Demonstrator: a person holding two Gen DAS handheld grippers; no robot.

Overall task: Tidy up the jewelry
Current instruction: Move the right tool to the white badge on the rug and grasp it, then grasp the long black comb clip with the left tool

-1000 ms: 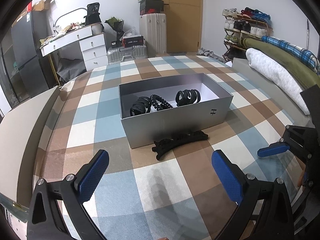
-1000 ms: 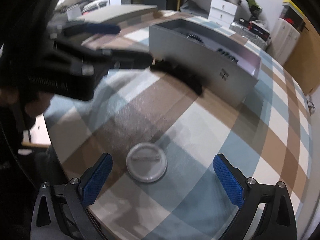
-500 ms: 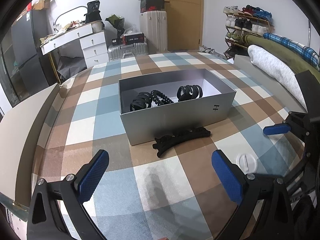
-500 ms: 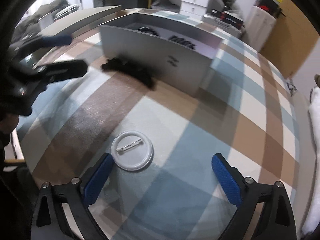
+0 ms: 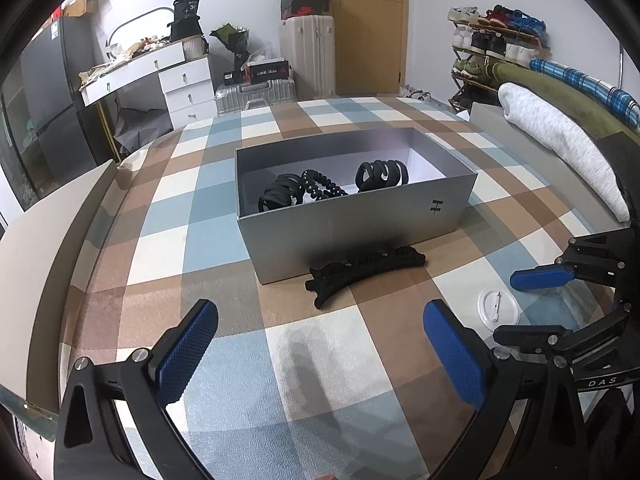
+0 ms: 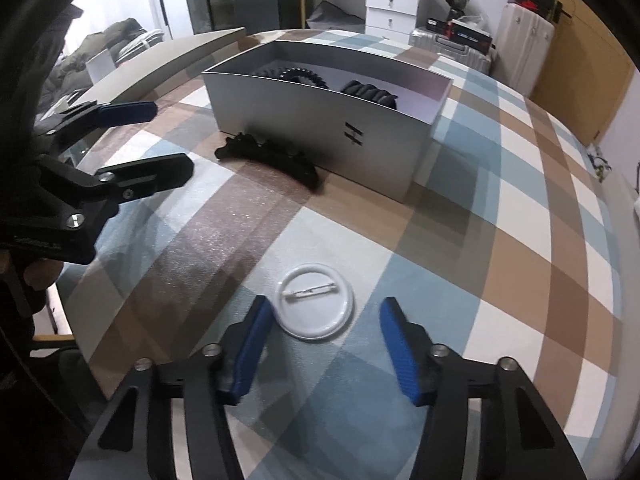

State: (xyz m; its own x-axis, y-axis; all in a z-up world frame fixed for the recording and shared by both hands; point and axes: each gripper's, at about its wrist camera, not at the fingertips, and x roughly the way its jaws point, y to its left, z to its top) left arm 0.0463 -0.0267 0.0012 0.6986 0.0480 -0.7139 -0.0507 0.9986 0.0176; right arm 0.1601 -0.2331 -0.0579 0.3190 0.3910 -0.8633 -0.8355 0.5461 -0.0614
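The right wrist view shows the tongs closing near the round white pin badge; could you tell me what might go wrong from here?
1. The flat round white pin badge lies flush on the checked tablecloth, ahead of the closing right tongs and not yet between them; the pads may slide over its thin rim.
2. Scraping could bunch the cloth.
3. On the way to the open grey cardboard box, the black hair clip before its wall could get knocked.

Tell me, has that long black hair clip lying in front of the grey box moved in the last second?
No. In the left wrist view the long black hair clip lies against the front wall of the grey box, on the same brown square of the checked cloth as before.
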